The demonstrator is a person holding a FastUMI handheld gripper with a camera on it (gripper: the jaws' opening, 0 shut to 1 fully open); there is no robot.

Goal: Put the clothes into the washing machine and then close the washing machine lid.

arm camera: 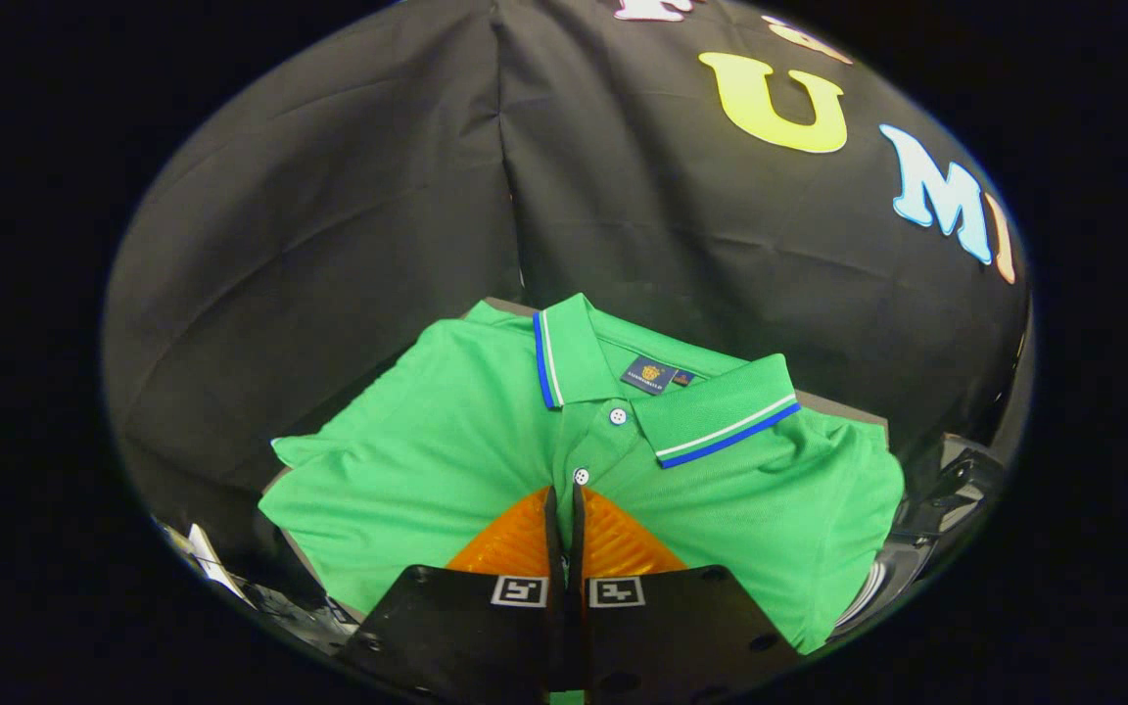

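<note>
Just ahead of the gripper (565,494) lies a green polo shirt (446,450), spread flat with its front up on a grey surface (843,403) against the black cloth wall (329,215). Its collar (721,411), edged in blue and white stripes, lies open on the far side, and two white buttons (618,416) run down the placket toward the fingertips. Both fingers (515,543) are pressed together with no gap between them, their tips over the shirt's chest just below the lower button; whether they pinch any fabric cannot be told.
</note>
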